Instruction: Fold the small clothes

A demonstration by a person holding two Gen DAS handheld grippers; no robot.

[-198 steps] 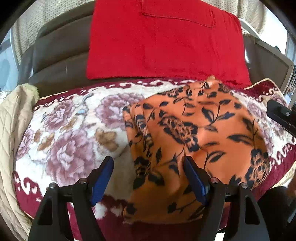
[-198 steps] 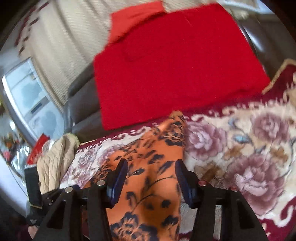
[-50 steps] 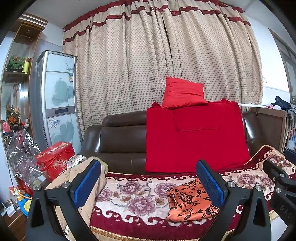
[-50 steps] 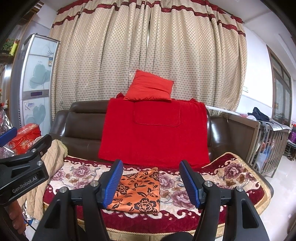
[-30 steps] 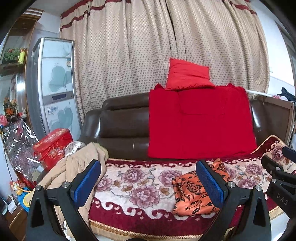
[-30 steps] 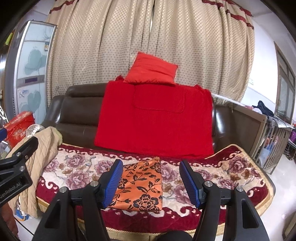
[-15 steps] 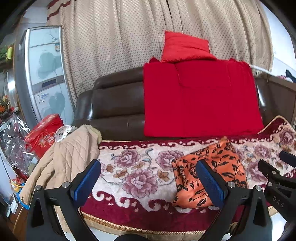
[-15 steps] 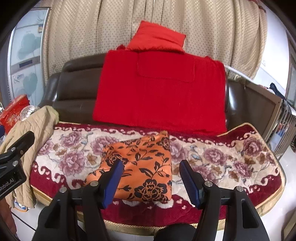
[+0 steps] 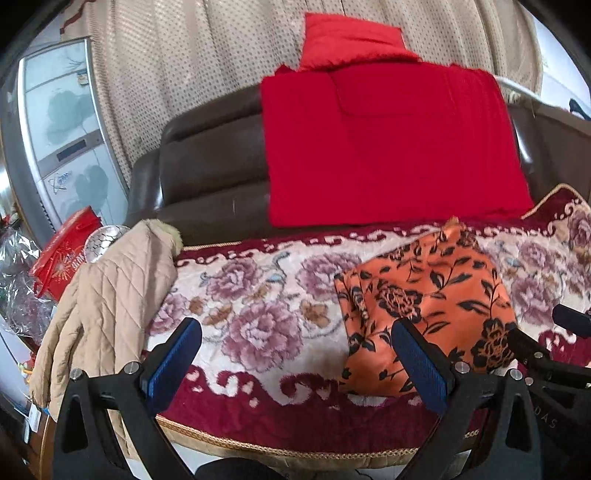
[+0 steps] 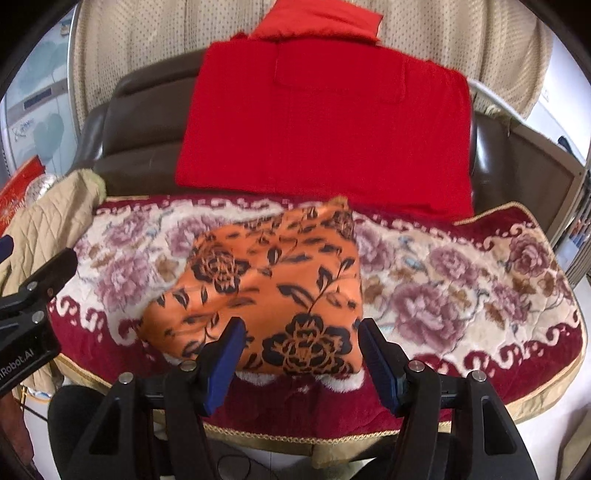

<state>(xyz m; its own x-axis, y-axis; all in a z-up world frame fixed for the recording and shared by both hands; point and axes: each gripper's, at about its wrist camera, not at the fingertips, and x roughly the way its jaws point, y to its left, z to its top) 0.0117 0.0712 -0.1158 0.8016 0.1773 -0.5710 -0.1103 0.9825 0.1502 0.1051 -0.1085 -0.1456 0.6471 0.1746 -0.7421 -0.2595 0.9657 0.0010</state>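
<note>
You held the left gripper (image 9: pixel 295 354) and right gripper (image 10: pixel 297 350) with jaws apart and empty, near the orange garment (image 10: pixel 266 288), which lay roughly folded on the floral blanket (image 10: pixel 461 280), probably needing final squaring.

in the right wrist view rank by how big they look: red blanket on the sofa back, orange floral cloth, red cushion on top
1. red blanket
2. orange floral cloth, though it lies nearer the camera
3. red cushion, partly cut off by the frame edge
</note>
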